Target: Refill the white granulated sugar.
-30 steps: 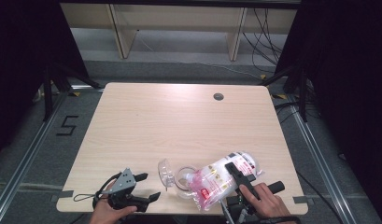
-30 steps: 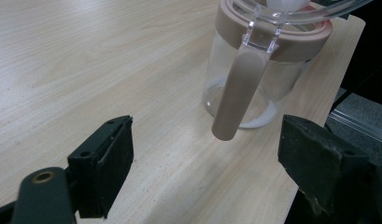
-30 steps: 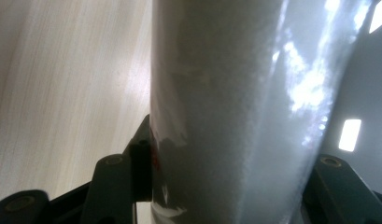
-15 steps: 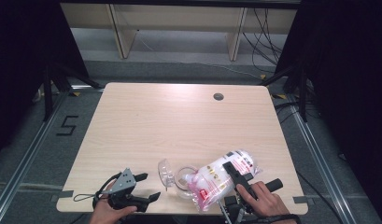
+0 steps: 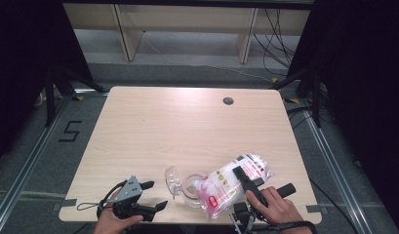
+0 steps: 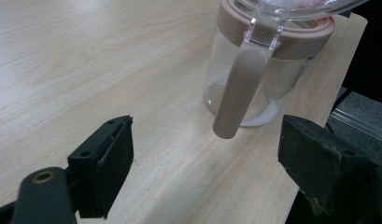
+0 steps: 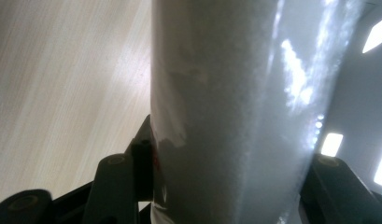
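A clear glass jar [image 5: 191, 185] with a taupe collar stands near the table's front edge, its clear hinged lid [image 5: 171, 179] swung open to the left. In the left gripper view the jar [image 6: 254, 70] has a thin white layer at its bottom and a taupe clasp [image 6: 237, 93] hanging down its side. My left gripper [image 5: 155, 194] [image 6: 207, 172] is open just left of the jar, touching nothing. My right gripper [image 5: 263, 181] [image 7: 230, 177] is shut on a plastic bag [image 5: 225, 184] [image 7: 226, 93] of white powder with a red label. The bag is tilted, its low end over the jar.
The pale wooden table [image 5: 187, 126] has a round cable hole [image 5: 228, 101] at the back right. Its front edge [image 5: 138, 220] runs right under both hands. Shelving legs and cables stand on the floor beyond the table.
The right hand and the bag have shifted only slightly over the jar. The left gripper has stayed in place, open.
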